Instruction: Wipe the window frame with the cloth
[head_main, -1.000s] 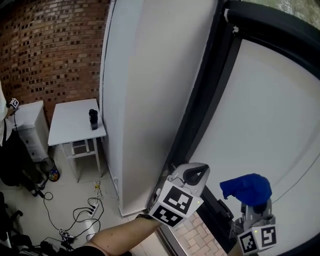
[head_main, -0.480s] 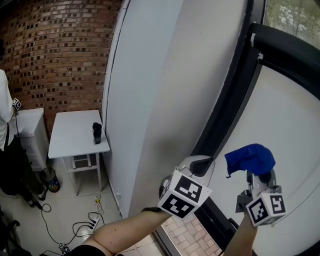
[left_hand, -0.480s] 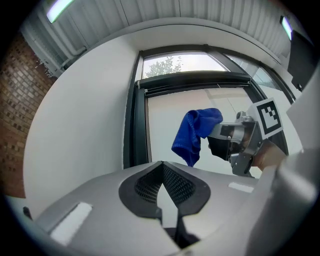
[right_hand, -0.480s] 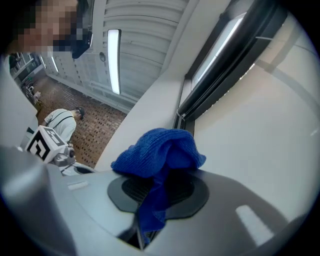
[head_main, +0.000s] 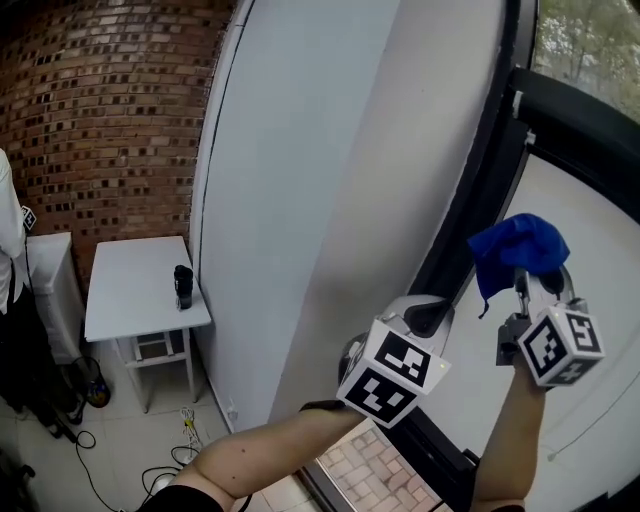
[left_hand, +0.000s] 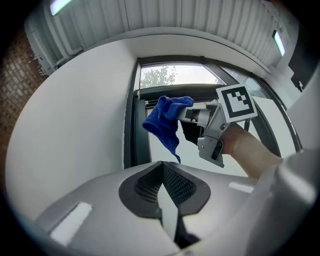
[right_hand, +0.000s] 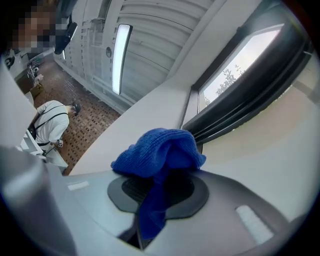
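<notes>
A: Head view: right gripper (head_main: 522, 280) is up high, clamped on the cloth (head_main: 517, 248), which is bunched over its tips. The cloth sits just right of the dark frame (head_main: 468, 225), in front of the pale pane (head_main: 590, 240). Can't tell if it touches the frame.
B: Left side?
A: Left gripper (head_main: 428, 314) is lower, beside the frame, with the wall (head_main: 320, 180) on its left. Floor (head_main: 110, 440) is open beyond. A table (head_main: 125, 290) stands by the brick wall (head_main: 90, 110) with a dark object (head_main: 183, 286) on it, well apart from both grippers.
B: Left gripper view?
A: Jaws pressed together, nothing between them. Ahead, the cloth droops off the right gripper, beside the frame's upright and below its top bar.
B: Right gripper view?
A: Jaws grip the cloth. A tail drops between them and the bulk covers the tips. The frame runs diagonally behind. Person (right_hand: 50, 127) in white at far left.
</notes>
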